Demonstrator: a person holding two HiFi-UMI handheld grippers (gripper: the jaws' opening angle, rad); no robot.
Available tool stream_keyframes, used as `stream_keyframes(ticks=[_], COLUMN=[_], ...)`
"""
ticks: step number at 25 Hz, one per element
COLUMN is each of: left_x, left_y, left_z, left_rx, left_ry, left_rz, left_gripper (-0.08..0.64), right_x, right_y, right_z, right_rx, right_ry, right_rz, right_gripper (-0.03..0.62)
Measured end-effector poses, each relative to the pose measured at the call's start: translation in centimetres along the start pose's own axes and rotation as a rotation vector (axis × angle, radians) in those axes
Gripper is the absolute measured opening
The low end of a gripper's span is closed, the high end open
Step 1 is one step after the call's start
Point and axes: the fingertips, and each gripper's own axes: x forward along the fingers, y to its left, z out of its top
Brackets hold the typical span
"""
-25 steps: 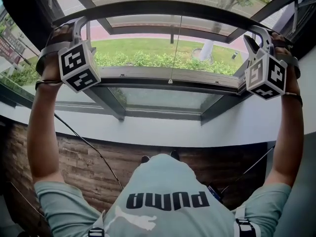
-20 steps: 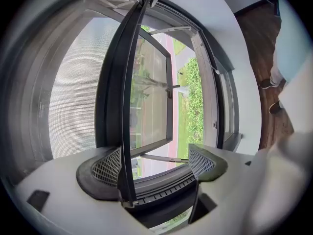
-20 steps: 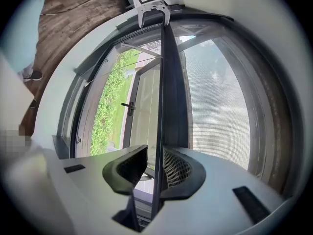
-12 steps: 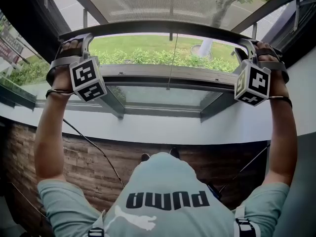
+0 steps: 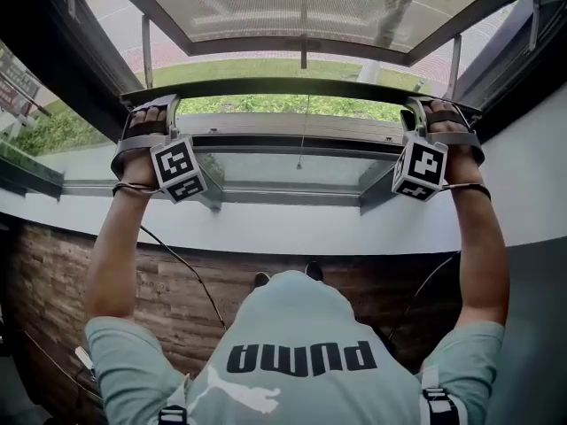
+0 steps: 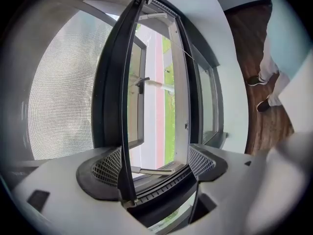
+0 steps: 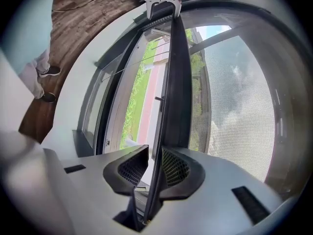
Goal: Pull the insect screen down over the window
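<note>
left gripper view alone shows left gripper (image 6: 154, 163) wide astride screen bar (image 6: 113, 82); right gripper (image 7: 152, 168) just closing, narrow round it.

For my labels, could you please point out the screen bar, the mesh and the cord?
bar (image 5: 283, 87): head view, middle of the dark rail.
mesh (image 5: 257, 7): head view, grey weave above the bar.
cord (image 5: 303, 131): head view, midway down the thin string.

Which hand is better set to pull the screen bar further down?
Right, probably. On the right gripper the fingers have just been closing, close around the screen bar; on the left gripper they gape, the bar against only one.
</note>
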Motion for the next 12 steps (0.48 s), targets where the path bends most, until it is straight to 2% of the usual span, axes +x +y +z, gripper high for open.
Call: stream_keyframes(ticks=[4,12], left_x=[2.2,5.1], left_y=[-4.0,-9.3], left_z=[0.2,0.9], left_rx=[0.026,0.038], left_ry=[0.006,0.027], left_rz=[-0.055,-0.094], left_gripper=[0.417,0.416], right_x=[1.9,4.1], right_y=[4.0,9.5], right_z=[1.1,2.1], right_rx=[-0.011,0.006], right_ry=[0.003,0.002], right_rz=[0.052,0.1], right_gripper=[0.086,0.086])
